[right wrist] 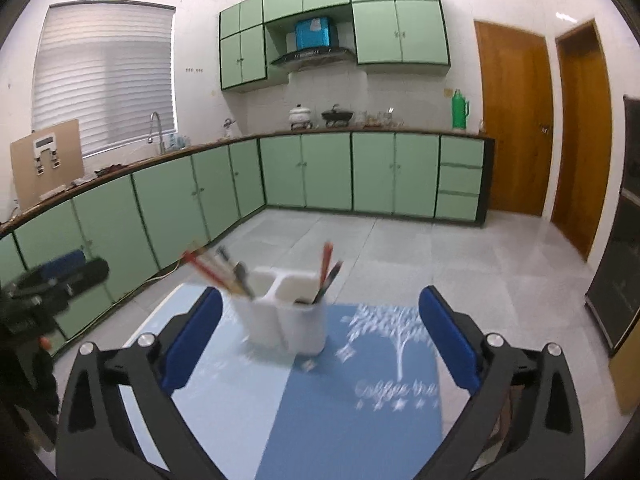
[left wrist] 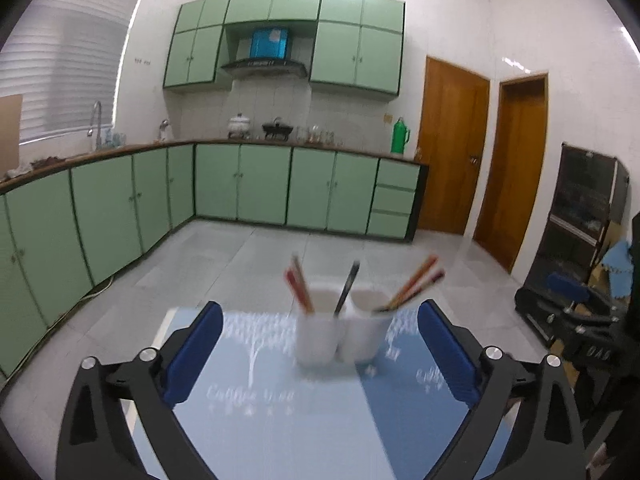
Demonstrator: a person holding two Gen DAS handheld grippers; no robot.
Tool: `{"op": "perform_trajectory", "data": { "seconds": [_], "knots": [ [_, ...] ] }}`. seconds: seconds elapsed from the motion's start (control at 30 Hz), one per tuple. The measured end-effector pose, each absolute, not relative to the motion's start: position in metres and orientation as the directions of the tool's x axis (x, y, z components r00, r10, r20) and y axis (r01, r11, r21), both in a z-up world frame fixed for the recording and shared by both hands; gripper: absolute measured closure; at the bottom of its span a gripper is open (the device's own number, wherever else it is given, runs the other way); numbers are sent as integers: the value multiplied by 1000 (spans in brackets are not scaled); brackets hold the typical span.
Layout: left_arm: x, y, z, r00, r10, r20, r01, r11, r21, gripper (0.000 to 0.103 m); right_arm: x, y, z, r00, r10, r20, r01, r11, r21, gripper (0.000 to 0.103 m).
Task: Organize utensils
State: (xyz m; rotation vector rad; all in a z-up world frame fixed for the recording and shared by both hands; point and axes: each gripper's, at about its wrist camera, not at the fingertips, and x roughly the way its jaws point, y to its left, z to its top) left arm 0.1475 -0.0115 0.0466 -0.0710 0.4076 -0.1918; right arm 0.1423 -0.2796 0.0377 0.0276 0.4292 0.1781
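Left tongs (left wrist: 320, 344): spread wide, nothing gripped. Their blue pads (left wrist: 196, 354) stand well to either side of the view, clear of everything. Right tongs (right wrist: 320, 340): likewise spread wide and empty, blue pads (right wrist: 450, 344) touching nothing.

Location of the task items: a white holder (left wrist: 344, 334) stands upright on the surface (left wrist: 280, 420), which is covered by a blue mat with a white tree print (right wrist: 396, 332). In the left wrist view the holder sits ahead of the tongs, roughly centred between the two fingers but beyond their tips, not touching them. In the right wrist view the same holder (right wrist: 284, 320) lies ahead and left of centre, nearer the left-hand finger, also clear of it.

Appearance: the holder reads as two compartments joined side by side. Both contain long thin utensils standing tilted: red and orange sticks (left wrist: 298, 286) in one compartment with a dark stick (left wrist: 347, 288) leaning beside them, and further orange and red sticks (left wrist: 414, 286) fanning out of the other. The frames are blurred, so the exact type and count of the utensils cannot be determined.

In the right wrist view the left tongs (right wrist: 60, 280) appear at the left edge, well apart from the holder.
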Motion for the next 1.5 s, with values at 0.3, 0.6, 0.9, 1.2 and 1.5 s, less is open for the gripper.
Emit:
{"op": "perform_trajectory", "data": {
  "seconds": [0.3, 0.6, 0.9, 1.2, 1.5],
  "knots": [
    [96, -8, 33, 884, -150, -443, 139, 989, -57, 6, 91, -262, 27, 861, 194, -470, -175, 981, 83, 5],
    [59, -5, 43, 890, -135, -437, 121, 991, -60, 6, 52, -255, 35, 860, 206, -467, -186, 979, 88, 5],
    [29, -7, 54, 896, -110, -430, 107, 994, -31, 6, 25, -246, 46, 864, 221, -453, -203, 975, 88, 5],
    [12, -3, 62, 906, -104, -410, 102, 994, -28, 6, 15, -241, 51, 864, 225, -451, -210, 974, 84, 5],
    [6, -4, 63, 911, -102, -400, 99, 995, -26, 6, 14, -241, 55, 868, 222, -444, -209, 975, 79, 5]
  ]
}}
